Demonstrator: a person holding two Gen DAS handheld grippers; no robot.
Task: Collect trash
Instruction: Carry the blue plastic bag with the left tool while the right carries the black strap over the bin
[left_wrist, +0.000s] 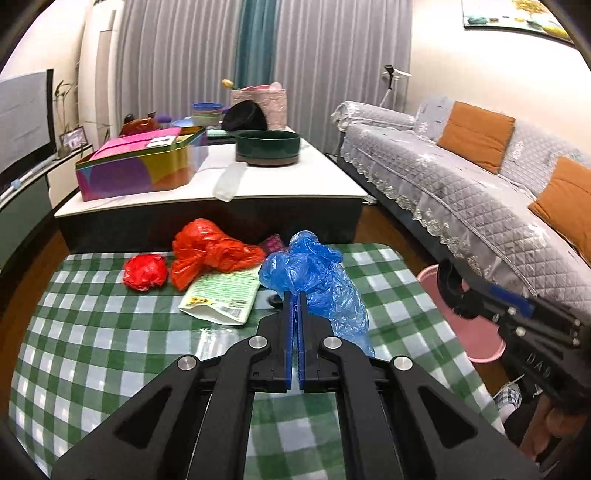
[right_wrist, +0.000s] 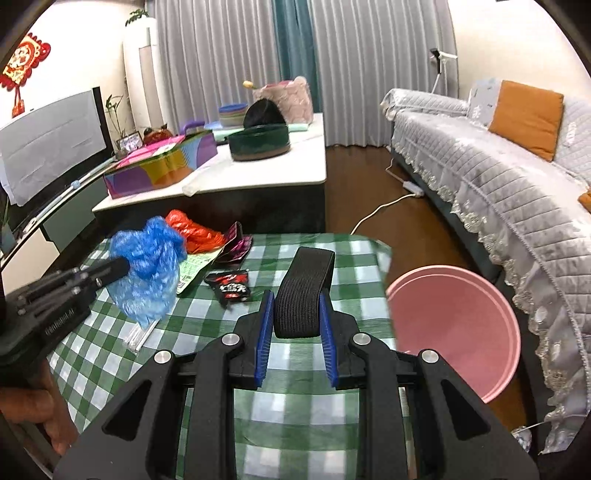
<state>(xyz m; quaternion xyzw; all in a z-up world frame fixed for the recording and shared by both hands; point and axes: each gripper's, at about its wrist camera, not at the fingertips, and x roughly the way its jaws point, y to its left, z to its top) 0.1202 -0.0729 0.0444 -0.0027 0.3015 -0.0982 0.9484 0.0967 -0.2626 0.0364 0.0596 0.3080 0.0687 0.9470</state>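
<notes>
My left gripper (left_wrist: 294, 295) is shut on a crumpled blue plastic bag (left_wrist: 314, 273) and holds it above the green checked table (left_wrist: 92, 332). The bag also shows in the right wrist view (right_wrist: 147, 258), with the left gripper (right_wrist: 123, 264) on it. My right gripper (right_wrist: 297, 295) is shut on a black elastic band (right_wrist: 304, 291) above the table, next to the pink bin (right_wrist: 454, 317). The right gripper (left_wrist: 448, 286) also shows over the bin (left_wrist: 476, 332) in the left wrist view. On the table lie red bags (left_wrist: 210, 251), a red wad (left_wrist: 144, 272), a green-white pouch (left_wrist: 221, 295) and a black-red wrapper (right_wrist: 231, 286).
A low white coffee table (left_wrist: 288, 184) with a colourful box (left_wrist: 140, 166) and a dark green bowl (left_wrist: 267, 146) stands beyond the checked table. A grey sofa (left_wrist: 461, 184) with orange cushions runs along the right. A cable and power strip (right_wrist: 413, 188) lie on the wooden floor.
</notes>
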